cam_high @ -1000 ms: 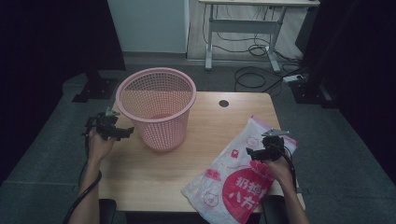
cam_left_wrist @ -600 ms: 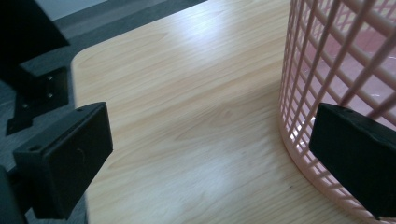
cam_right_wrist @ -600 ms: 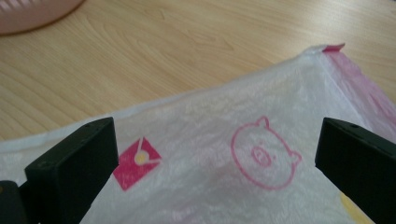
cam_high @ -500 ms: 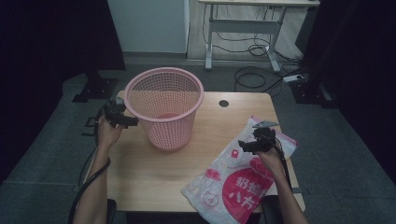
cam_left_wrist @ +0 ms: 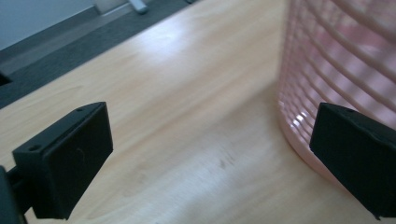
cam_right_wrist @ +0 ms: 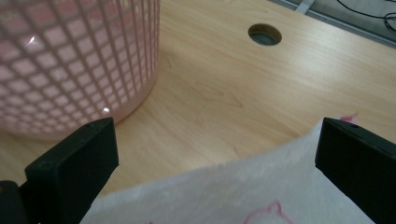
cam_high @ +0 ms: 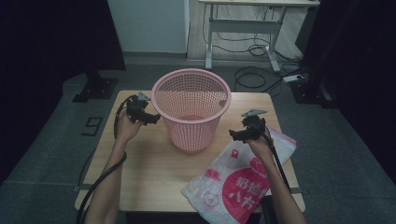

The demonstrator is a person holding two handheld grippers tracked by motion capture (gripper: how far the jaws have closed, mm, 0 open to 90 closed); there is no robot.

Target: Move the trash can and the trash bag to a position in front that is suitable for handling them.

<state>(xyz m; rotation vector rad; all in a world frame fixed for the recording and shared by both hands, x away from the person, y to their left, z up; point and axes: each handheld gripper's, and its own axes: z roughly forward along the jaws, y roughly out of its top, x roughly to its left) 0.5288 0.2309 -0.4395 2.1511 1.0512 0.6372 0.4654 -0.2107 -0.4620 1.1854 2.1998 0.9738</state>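
A pink mesh basket [cam_high: 191, 107] stands upright in the middle of the wooden table [cam_high: 154, 172]. A white plastic bag with red print [cam_high: 238, 179] lies flat at the front right. My left gripper [cam_high: 152, 117] is open just left of the basket, its jaws facing the basket wall [cam_left_wrist: 336, 60]. My right gripper [cam_high: 233, 135] is open over the bag's upper edge [cam_right_wrist: 261, 186], to the right of the basket [cam_right_wrist: 79, 60]. Neither gripper holds anything.
A round cable hole [cam_right_wrist: 265, 34] sits in the tabletop behind the basket. A desk frame [cam_high: 247, 32] and loose cables [cam_high: 257, 74] lie on the floor beyond the table. Dark curtains stand on both sides.
The basket has shifted right, towards the table's middle. My left gripper followed it rightward and my right gripper moved left and up along the bag.
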